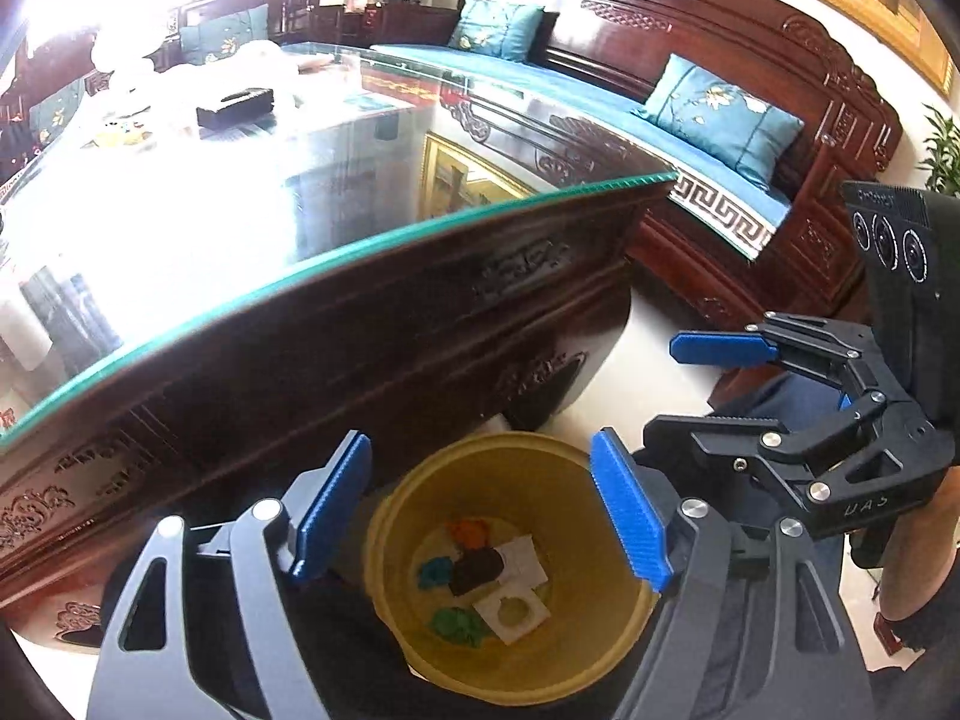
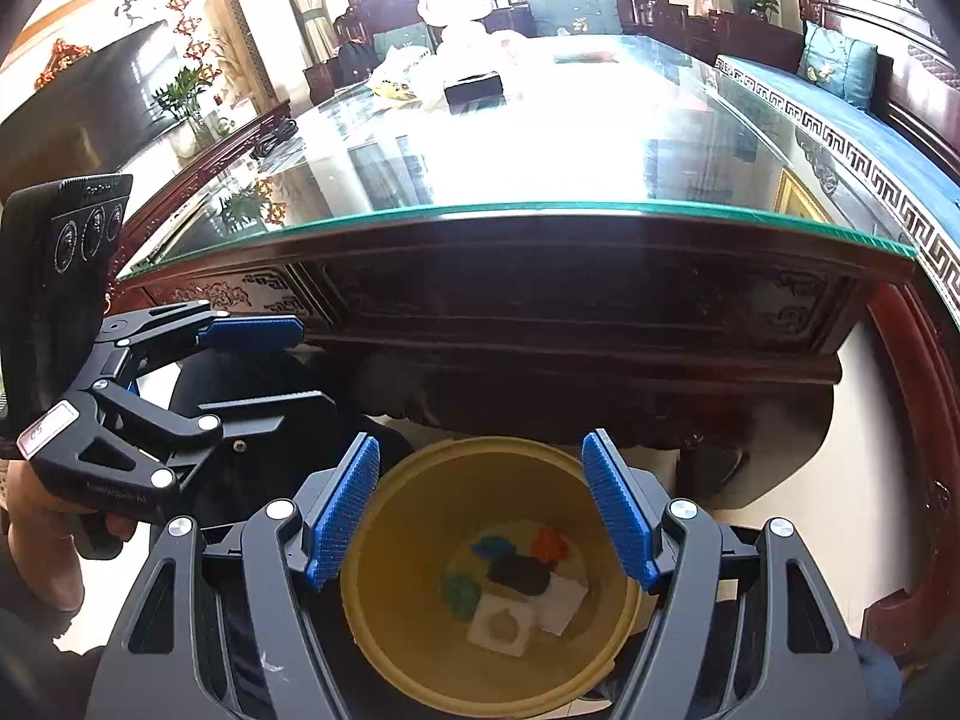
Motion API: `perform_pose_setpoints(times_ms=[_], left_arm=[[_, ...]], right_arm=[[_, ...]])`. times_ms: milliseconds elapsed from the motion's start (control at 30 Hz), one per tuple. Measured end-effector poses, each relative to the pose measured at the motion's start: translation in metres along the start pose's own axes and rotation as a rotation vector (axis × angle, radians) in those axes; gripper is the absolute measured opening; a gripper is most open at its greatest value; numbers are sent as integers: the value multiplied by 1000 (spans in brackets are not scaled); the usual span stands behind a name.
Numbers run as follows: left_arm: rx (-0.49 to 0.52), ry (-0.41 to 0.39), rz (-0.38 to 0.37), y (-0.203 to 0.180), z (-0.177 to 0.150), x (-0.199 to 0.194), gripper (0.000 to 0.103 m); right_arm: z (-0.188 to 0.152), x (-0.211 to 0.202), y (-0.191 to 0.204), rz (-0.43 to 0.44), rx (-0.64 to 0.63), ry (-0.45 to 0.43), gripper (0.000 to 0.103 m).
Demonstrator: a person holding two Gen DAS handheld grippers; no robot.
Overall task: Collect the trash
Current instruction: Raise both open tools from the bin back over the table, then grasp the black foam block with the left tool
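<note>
Blue-padded left tongs [image 1: 480, 510]: my jaws gape wide, nothing between them, above the round yellow plastic bin [image 1: 606, 648]. Right tongs [image 2: 483, 510]: likewise wide and empty over it. Bin contents: crumpled orange, blue, green and dark scraps [image 1: 474, 570], white paper pieces [image 2: 501, 624]. Beyond: glass-topped carved dark-wood worktop [image 2: 540, 312].

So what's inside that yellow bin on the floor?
The yellow bin holds crumpled orange, blue, green and dark scraps, plus white pieces. Anything beneath that pile is hidden.
</note>
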State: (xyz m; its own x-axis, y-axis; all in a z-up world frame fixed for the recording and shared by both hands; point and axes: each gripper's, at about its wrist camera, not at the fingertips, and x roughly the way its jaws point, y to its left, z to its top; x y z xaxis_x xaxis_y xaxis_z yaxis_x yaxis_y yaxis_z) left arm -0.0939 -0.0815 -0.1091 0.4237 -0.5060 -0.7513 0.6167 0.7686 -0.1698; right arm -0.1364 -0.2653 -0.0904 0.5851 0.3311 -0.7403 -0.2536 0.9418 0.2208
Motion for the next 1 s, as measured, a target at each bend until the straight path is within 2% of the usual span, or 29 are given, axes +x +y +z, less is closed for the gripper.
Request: perform_pose_setpoints(times_ms=[133,200,267,367,633,767,1000], left_arm=[[-18,-26,9,11,9,-5,87],[-30,-52,18,16,15,-10,90],[-45,-80,32,23,22,-16,96],[-67,-116,60,35,34,-24,99],[-129,-188,127,67,69,-41,99],[-153,-214,156,81,90,-45,99],[-157,-238,188,105,131,-40,99]], right_arm=[[12,-1,1,40,-2,-18,70],[18,-4,2,51,-6,-34,72],[26,-7,3,56,-14,-59,78],[38,-11,3,57,-6,-93,88],[81,-10,2,56,5,-135,93],[105,-10,2,82,5,-182,94],[142,-1,2,61,-24,-224,94]])
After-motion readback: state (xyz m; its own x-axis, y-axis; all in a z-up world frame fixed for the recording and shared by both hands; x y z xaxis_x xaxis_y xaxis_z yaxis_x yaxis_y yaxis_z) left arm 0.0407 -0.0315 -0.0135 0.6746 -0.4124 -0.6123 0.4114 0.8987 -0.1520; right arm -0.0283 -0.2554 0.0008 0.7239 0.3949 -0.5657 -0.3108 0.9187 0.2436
